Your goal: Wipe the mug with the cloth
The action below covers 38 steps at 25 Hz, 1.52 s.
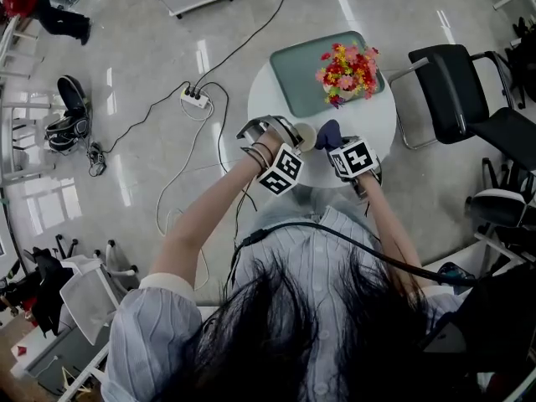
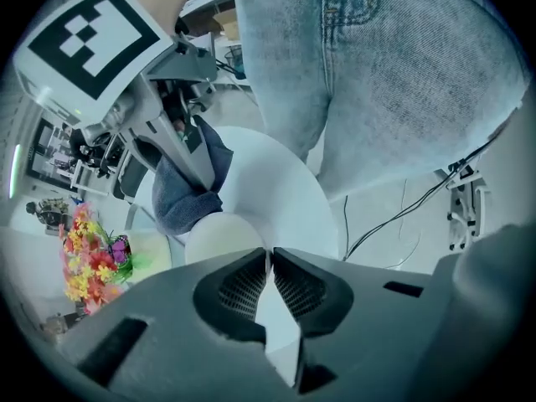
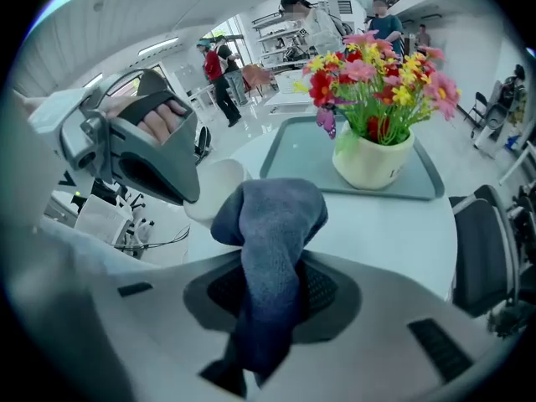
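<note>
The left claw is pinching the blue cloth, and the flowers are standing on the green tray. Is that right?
Not quite. The blue cloth is pinched in the right claw, not the left one, as the right gripper view shows. The left claw is shut on the mug instead. The flowers do stand on the green tray.

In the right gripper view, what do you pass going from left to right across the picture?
left gripper → mug → cloth → flower pot → black chair
</note>
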{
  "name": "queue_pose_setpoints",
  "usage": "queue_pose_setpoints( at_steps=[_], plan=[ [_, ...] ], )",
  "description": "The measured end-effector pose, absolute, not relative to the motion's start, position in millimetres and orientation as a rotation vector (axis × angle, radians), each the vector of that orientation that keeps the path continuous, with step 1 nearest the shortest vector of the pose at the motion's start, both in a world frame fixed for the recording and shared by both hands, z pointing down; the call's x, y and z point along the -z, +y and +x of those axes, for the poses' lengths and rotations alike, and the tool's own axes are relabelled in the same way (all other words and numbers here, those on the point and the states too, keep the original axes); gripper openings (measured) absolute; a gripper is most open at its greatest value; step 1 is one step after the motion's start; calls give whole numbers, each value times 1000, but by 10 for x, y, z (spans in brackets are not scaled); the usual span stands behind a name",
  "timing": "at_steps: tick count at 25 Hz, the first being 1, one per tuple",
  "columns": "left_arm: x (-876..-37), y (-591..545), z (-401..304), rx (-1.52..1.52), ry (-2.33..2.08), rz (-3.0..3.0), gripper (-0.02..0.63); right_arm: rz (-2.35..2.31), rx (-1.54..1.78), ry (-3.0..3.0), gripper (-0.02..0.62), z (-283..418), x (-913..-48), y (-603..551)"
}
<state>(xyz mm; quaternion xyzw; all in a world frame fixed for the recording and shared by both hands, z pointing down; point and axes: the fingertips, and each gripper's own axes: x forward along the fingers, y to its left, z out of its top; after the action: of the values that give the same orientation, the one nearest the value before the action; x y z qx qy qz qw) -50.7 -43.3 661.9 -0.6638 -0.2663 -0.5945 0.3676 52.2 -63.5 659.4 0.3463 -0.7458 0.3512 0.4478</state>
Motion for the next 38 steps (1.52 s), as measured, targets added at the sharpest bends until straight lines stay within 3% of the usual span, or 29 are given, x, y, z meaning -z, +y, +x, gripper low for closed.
queue_pose_setpoints(
  at_steps=[13,38],
  plan=[
    [-6605,-460,-501,1512,-577,-1798,44,1025,-1094,-1811,101,471,-6765,-567],
    [-6001,0,-491,1357,389,-2829,44,1227,-1057,-1956,101,516,-5922,49]
  ],
)
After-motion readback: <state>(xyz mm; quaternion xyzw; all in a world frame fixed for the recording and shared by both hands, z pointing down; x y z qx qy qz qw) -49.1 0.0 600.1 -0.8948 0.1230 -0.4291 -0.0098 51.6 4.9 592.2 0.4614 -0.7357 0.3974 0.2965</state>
